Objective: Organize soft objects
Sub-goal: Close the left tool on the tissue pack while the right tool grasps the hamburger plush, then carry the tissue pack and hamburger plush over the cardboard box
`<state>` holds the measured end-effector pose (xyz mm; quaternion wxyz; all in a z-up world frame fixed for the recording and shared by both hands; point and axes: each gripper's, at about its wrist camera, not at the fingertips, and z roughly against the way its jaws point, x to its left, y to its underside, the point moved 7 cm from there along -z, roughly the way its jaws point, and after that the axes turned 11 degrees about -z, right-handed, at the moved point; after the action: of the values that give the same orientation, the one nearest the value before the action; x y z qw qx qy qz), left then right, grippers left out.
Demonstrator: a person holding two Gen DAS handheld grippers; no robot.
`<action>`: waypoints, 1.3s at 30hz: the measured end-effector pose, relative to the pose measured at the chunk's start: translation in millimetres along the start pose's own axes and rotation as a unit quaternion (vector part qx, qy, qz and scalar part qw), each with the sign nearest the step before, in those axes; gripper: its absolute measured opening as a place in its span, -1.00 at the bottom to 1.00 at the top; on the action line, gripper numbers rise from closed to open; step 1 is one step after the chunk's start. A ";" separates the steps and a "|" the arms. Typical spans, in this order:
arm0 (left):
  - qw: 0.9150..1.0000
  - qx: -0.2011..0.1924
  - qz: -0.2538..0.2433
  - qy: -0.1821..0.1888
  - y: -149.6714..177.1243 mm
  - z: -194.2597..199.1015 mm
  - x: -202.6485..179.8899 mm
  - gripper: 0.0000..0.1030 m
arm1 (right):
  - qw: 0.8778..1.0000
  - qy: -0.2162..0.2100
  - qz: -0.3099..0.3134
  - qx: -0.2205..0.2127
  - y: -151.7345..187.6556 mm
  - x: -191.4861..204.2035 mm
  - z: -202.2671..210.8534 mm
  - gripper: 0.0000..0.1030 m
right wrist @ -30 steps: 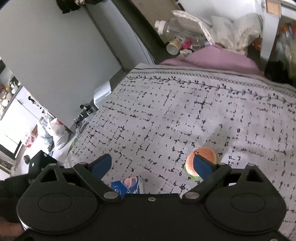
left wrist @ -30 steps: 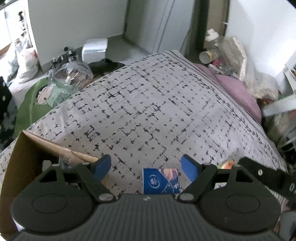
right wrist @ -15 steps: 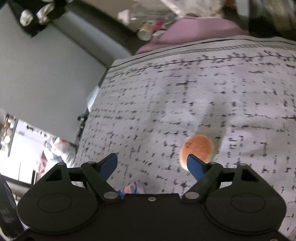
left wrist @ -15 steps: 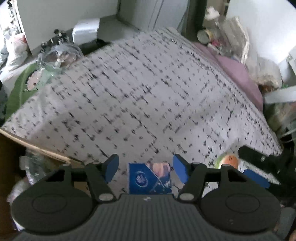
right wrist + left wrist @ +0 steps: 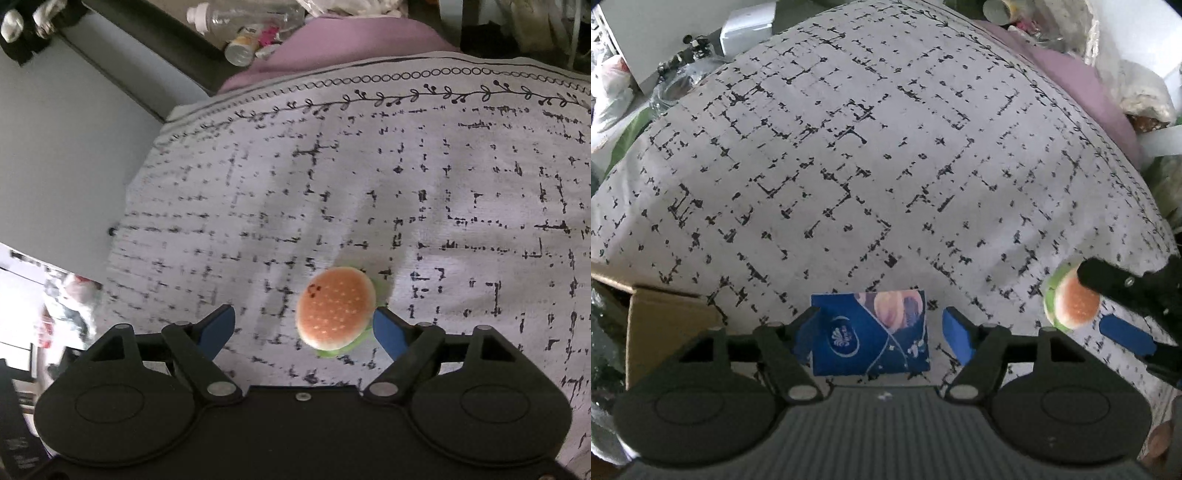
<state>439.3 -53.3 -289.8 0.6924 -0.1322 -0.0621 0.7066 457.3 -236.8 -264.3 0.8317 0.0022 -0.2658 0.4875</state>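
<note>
Blue tissue pack (image 5: 870,332) lies lower centre on the bed (image 5: 886,166), between wide left hand-held gripper (image 5: 881,334) jaws. Wide right hand-held gripper (image 5: 304,326) brackets the burger plush (image 5: 336,308). Approach step; closing follows.

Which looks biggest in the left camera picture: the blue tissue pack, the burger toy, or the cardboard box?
Largest to smallest, as they look:
1. tissue pack
2. cardboard box, partly hidden, so it may really be bigger
3. burger toy
</note>
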 end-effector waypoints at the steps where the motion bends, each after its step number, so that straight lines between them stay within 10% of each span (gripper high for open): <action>1: 1.000 -0.002 0.000 -0.005 -1.0 -0.4 0.3 0.36 | 1.000 0.014 0.006 -0.002 1.5 -0.5 -3.3 0.57; 7: 0.999 0.012 -0.012 -0.033 1.6 -7.6 1.7 0.36 | 0.998 0.058 0.033 -0.005 7.3 -0.5 -19.7 0.54; 10: 0.999 0.025 0.002 -0.023 6.2 -16.6 4.0 0.36 | 0.997 0.064 0.046 -0.003 11.8 -0.4 -22.3 0.02; 15: 0.999 0.002 0.010 -0.034 8.9 -14.3 4.7 0.35 | 0.999 0.041 0.030 -0.002 9.0 -6.2 -15.3 -0.21; 39: 0.995 -0.096 0.007 -0.026 6.5 73.1 -5.6 0.34 | 0.997 -0.028 0.049 -0.060 13.6 0.8 60.5 -0.22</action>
<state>413.2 -52.2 -221.0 0.6699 -0.1806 -0.1467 0.7050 420.0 -244.9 -215.5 0.7978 -0.0473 -0.3177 0.5102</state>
